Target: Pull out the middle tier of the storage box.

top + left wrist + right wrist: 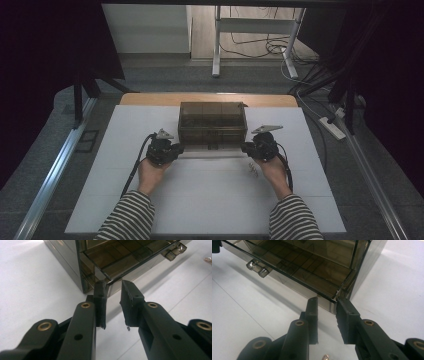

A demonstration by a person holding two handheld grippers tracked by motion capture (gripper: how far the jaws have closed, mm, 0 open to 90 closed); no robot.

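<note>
Smoked clear drawer box (212, 124) sits mid-table on the white sheet (200, 200), far half. Lower drawer (130, 261) slightly out; its grid compartments look empty. Left gripper (113, 293) at the drawer's front left corner, jaws part open astride the corner edge, not clamped. Right gripper (327, 305) likewise at the front right corner. Small metal bits (252, 169) lie just beside the right hand (274, 170).
</note>
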